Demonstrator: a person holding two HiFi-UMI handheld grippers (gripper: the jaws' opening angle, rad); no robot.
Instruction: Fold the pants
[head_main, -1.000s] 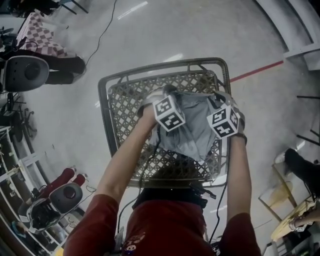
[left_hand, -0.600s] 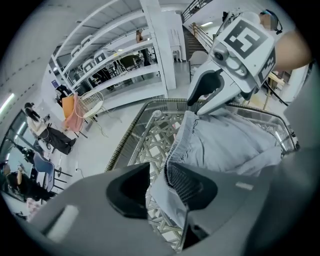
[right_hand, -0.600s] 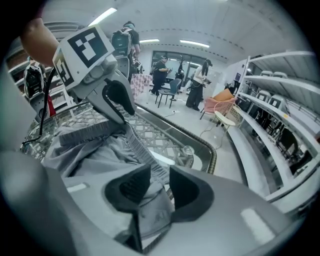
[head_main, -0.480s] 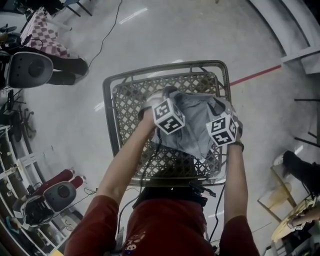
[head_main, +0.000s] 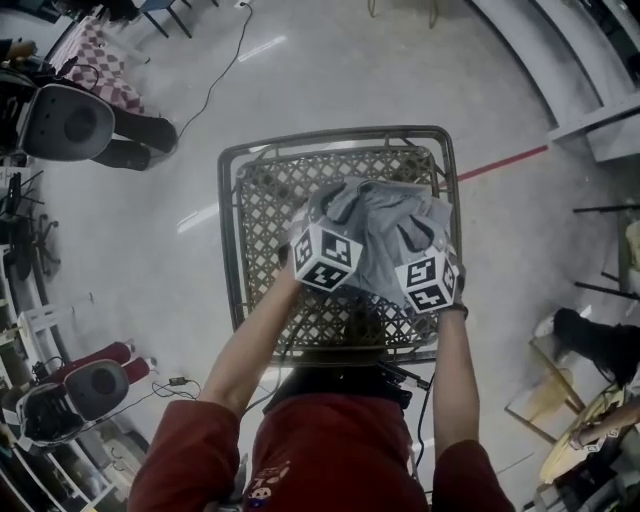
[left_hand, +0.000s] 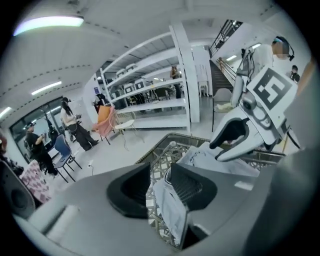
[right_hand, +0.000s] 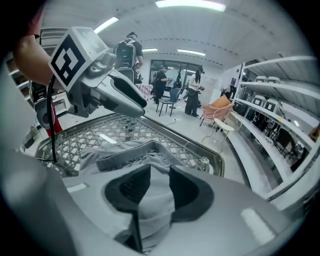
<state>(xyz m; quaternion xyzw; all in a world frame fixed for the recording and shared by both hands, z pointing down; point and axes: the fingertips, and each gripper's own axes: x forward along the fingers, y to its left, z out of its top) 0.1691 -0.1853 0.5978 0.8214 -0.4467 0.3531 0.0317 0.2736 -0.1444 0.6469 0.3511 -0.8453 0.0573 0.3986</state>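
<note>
Your left gripper (left_hand: 160, 170) and right gripper (right_hand: 160, 174) each pinch the pants (head_main: 380, 225), bunched between them over the lattice table (head_main: 232, 230); a chair (head_main: 70, 120) stands well apart at the left.

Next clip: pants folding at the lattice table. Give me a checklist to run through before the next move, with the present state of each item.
1. Left gripper has cloth of the pants between its jaws: ok.
2. Right gripper clamps the pants: ok, cloth fills its gap.
3. Pants lifted off the table: not ok, part lies on the lattice.
4. Cloth smooth: not ok, bunched between the grippers.
5. Which edge of the pants each gripper holds: cannot tell.
</note>
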